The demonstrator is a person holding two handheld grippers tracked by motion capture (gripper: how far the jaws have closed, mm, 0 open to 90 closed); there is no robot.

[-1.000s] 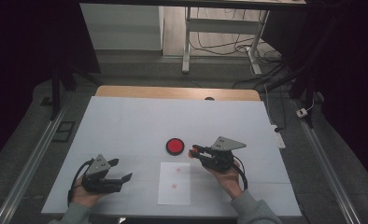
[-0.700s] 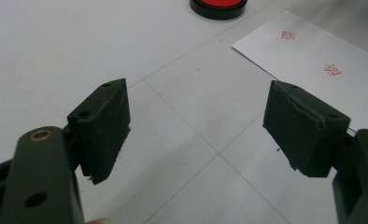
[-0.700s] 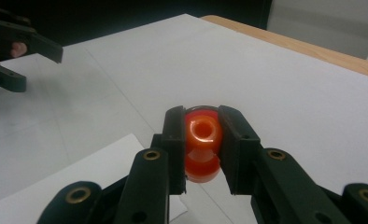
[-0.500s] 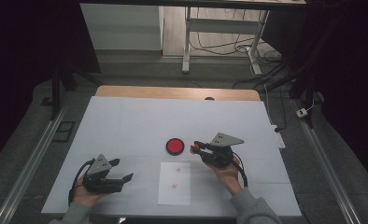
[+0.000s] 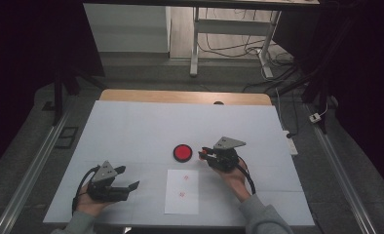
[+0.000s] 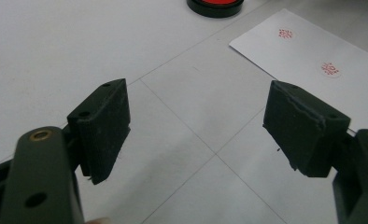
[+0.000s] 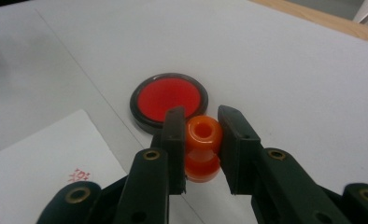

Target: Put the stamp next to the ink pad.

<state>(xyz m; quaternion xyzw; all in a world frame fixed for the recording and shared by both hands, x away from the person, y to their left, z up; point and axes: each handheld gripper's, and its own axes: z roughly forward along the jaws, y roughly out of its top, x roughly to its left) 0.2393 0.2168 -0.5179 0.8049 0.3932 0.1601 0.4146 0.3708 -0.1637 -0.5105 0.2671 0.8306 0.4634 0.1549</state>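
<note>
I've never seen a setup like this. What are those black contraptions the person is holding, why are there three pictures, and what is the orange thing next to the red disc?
A person sits at a white table and holds a hand-operated tool in each hand. Each tool ends in two black jaws that pinch like tongs.

The wide picture comes from a camera fixed above the table. There the left gripper shows at the lower left and the right gripper near the middle. The other two pictures come from small cameras riding on the grippers, looking along their jaws.

On the table lie a round red ink pad in a dark rim and a sheet of paper bearing two small red stamp marks.

The left gripper is open, with nothing between its jaws. The right gripper is shut on an orange stamp, held close beside the ink pad.
</note>
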